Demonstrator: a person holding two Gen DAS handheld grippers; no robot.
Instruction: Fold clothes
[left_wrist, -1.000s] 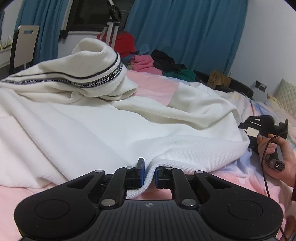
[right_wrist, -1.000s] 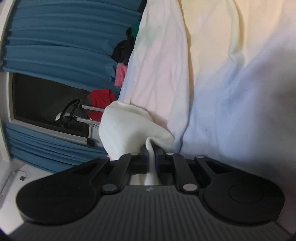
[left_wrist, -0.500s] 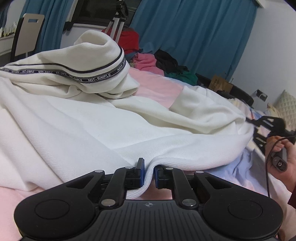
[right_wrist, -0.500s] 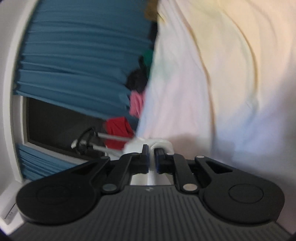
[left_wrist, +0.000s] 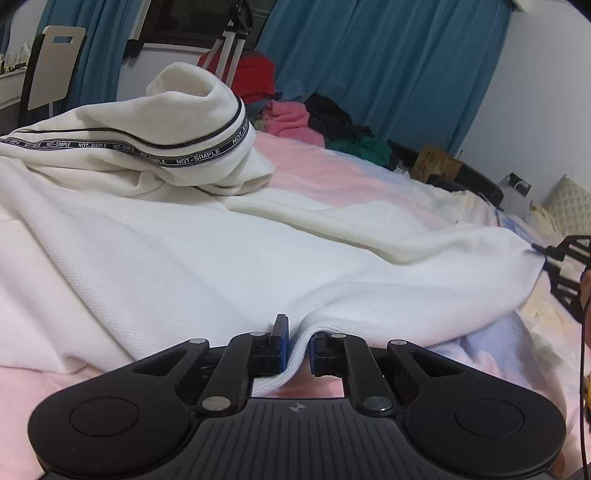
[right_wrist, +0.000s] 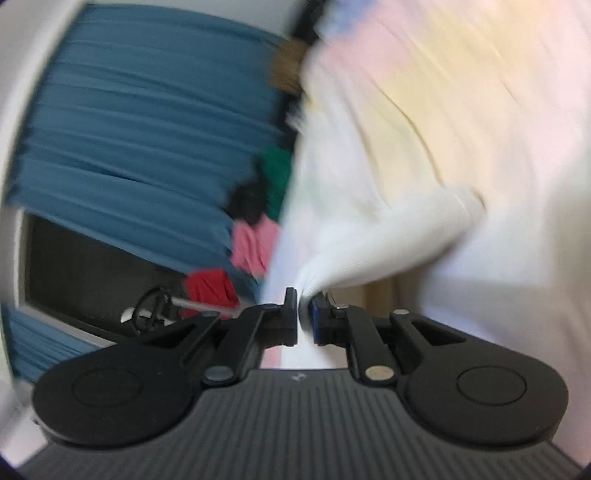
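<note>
Hoodie (left_wrist: 221, 258) hem pinched between left gripper (left_wrist: 298, 341) fingers (left_wrist: 280, 339); right gripper (right_wrist: 303, 315) likewise.

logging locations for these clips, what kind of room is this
Most likely a bedroom: a white sweatshirt is spread on a bed's pastel sheet, blue curtains hang behind, and loose clothes are piled at the far edge.

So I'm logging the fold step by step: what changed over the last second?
The right gripper, clamped on the white garment's hem corner, swung out to the right, pulling the hem taut between both grippers; its own view is motion-blurred. The left gripper stayed shut on the hem. The hood and the pink bedsheet stayed put.
</note>
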